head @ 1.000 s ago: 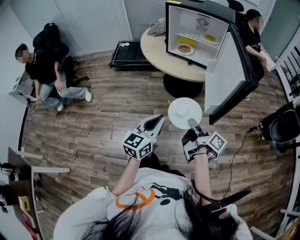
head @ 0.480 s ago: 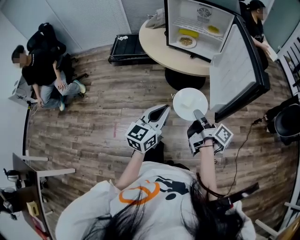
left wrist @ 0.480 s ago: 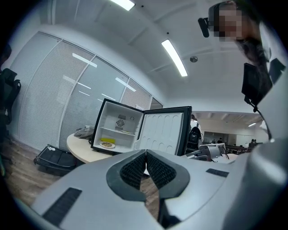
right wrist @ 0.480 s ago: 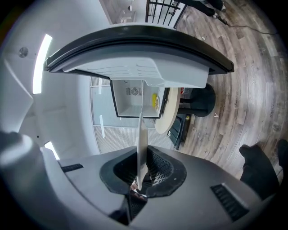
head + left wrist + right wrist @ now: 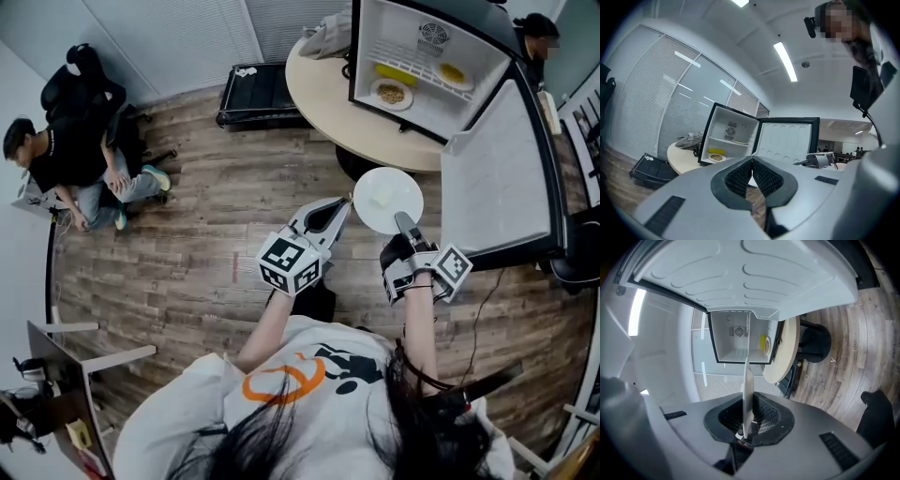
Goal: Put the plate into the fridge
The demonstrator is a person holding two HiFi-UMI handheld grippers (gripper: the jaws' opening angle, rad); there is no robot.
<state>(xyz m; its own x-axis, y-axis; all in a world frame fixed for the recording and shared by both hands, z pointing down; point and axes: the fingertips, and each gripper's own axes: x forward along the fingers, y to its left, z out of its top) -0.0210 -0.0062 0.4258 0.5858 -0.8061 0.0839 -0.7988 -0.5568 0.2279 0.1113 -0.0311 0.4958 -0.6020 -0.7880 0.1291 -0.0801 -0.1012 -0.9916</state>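
A white plate (image 5: 385, 198) is held out flat in the head view, with my right gripper (image 5: 404, 225) shut on its near rim. The right gripper view shows that plate (image 5: 746, 389) edge-on, clamped between the pads of the right gripper (image 5: 749, 422). My left gripper (image 5: 337, 208) is shut and empty, just left of the plate; in its own view the left gripper (image 5: 751, 160) has its tips touching. Ahead, the small fridge (image 5: 427, 58) stands open on a round table (image 5: 342, 105), door (image 5: 497, 178) swung right. Inside sit a plate of food (image 5: 391, 94) and a yellow item (image 5: 396, 73).
The fridge door (image 5: 754, 273) hangs close over the right gripper. A black case (image 5: 255, 92) lies on the wood floor left of the table. A person (image 5: 61, 159) sits at far left; another person (image 5: 539, 28) stands behind the fridge. The table's black pedestal (image 5: 813, 341) stands below.
Both grippers and the plate have moved forward toward the open fridge, which now looks nearer. The right grip on the plate is unchanged and the left gripper stays shut.
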